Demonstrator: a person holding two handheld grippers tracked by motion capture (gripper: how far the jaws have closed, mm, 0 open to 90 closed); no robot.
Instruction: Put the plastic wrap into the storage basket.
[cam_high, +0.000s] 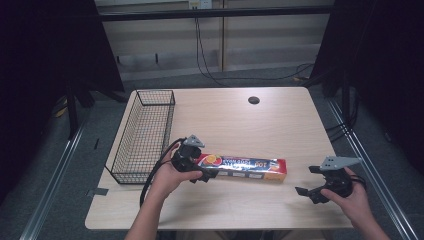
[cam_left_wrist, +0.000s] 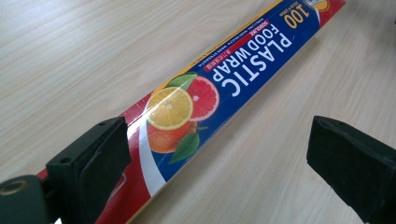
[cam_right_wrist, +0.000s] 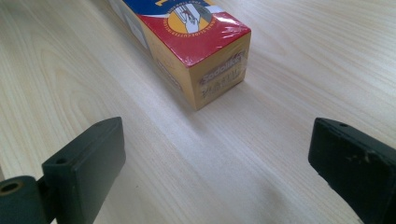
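Note:
A long plastic food wrap box (cam_high: 245, 167), blue and red with citrus fruit printed on it, lies flat across the near part of the wooden table (cam_high: 250, 125). My left gripper (cam_high: 205, 175) is at the box's left end, open. In the left gripper view the box (cam_left_wrist: 224, 88) runs away between the wide jaws of the left gripper (cam_left_wrist: 224, 161); one jaw stands close against the box's edge and the other well clear of it. My right gripper (cam_high: 306, 180) is open, a short way off the right end of the box (cam_right_wrist: 196, 42). In its own view the right gripper (cam_right_wrist: 219, 163) has bare table between its jaws.
A black wire basket (cam_high: 169, 131) stands along the table's left side, just beyond my left hand. A round cable hole (cam_high: 253, 100) sits near the far edge. Bare wood lies between the box and the far edge.

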